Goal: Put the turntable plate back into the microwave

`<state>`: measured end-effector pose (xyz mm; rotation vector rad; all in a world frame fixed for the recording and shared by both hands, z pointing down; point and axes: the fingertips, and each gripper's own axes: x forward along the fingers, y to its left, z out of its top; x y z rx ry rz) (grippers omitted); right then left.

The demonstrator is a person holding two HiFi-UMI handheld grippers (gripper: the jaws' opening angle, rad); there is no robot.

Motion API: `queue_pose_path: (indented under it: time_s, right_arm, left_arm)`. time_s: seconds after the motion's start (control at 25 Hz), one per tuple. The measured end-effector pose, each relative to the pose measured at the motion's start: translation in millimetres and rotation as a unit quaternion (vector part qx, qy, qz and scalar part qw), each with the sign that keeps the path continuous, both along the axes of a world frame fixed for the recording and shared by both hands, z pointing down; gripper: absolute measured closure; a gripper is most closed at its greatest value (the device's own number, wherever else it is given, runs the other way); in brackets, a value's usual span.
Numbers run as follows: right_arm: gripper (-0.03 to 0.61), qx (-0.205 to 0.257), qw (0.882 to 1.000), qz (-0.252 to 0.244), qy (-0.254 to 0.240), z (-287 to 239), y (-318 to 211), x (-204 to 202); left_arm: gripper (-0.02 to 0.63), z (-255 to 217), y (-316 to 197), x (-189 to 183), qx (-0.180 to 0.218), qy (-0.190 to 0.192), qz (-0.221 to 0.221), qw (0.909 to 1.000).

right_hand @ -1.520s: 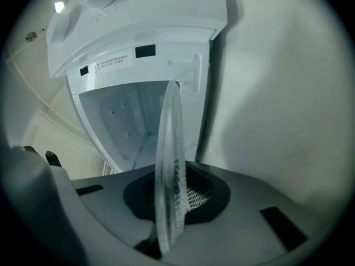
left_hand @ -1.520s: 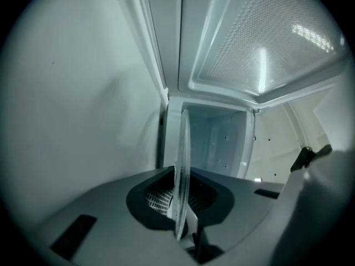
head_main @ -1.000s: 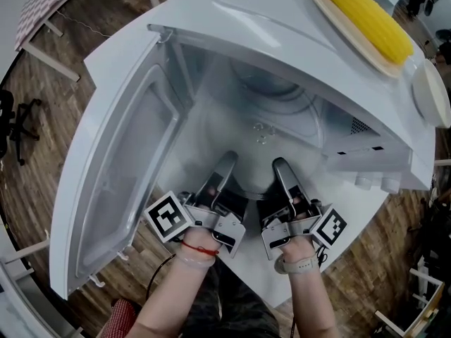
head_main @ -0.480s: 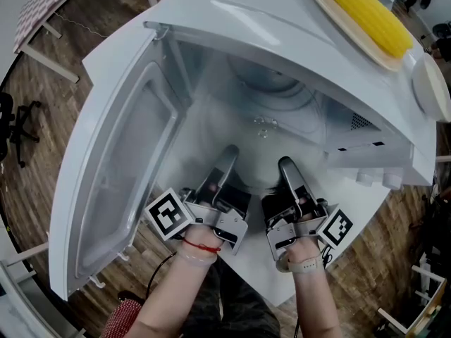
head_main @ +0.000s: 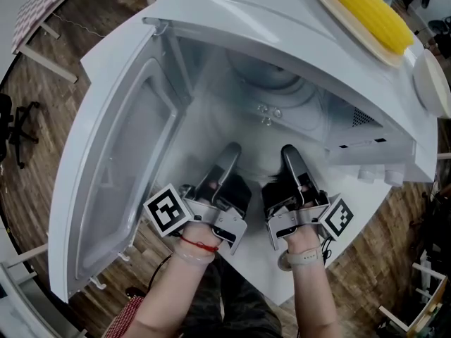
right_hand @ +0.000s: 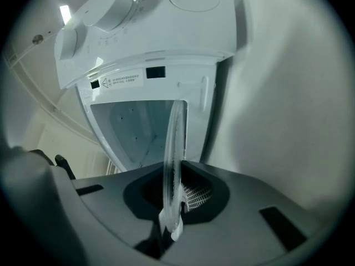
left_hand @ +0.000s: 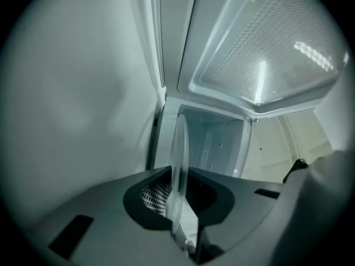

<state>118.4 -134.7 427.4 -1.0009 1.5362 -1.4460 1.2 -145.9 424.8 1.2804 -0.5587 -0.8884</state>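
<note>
The clear glass turntable plate [head_main: 271, 129] hangs level in the mouth of the white microwave [head_main: 232, 20], its far part inside the cavity. My left gripper [head_main: 231, 151] is shut on the plate's near left rim. My right gripper [head_main: 287, 152] is shut on the near right rim. In the left gripper view the plate [left_hand: 178, 159] stands edge-on, pinched in the left gripper [left_hand: 178, 201]. The right gripper view shows the same: the plate's edge [right_hand: 175, 143] held in the right gripper [right_hand: 172, 204], with the open cavity ahead.
The microwave door [head_main: 120, 174] is swung wide open to the left. A cob of corn [head_main: 366, 16] lies on a tray on top of the microwave, with a white round dish [head_main: 431, 83] beside it. Control knobs [head_main: 373, 179] sit at the right front. Wooden floor surrounds the table.
Both grippers have moved a little forward with the plate, so the plate sits deeper in the cavity than a second ago. Both stay closed on it.
</note>
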Motion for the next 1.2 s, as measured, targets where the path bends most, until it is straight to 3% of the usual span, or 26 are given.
queue_pose_path:
  time_s: [0.44, 1.2]
  right_arm:
    - [0.535, 0.001, 1.0, 0.009, 0.0, 0, -5, 5]
    - [0.534, 0.008, 1.0, 0.025, -0.008, -4, 3, 13]
  left_arm:
    - [0.569, -1, 14, 8, 0.0, -0.001, 0.029, 0.9996]
    - [0.569, -1, 0, 17, -0.003, 0.023, 0.013, 0.9996]
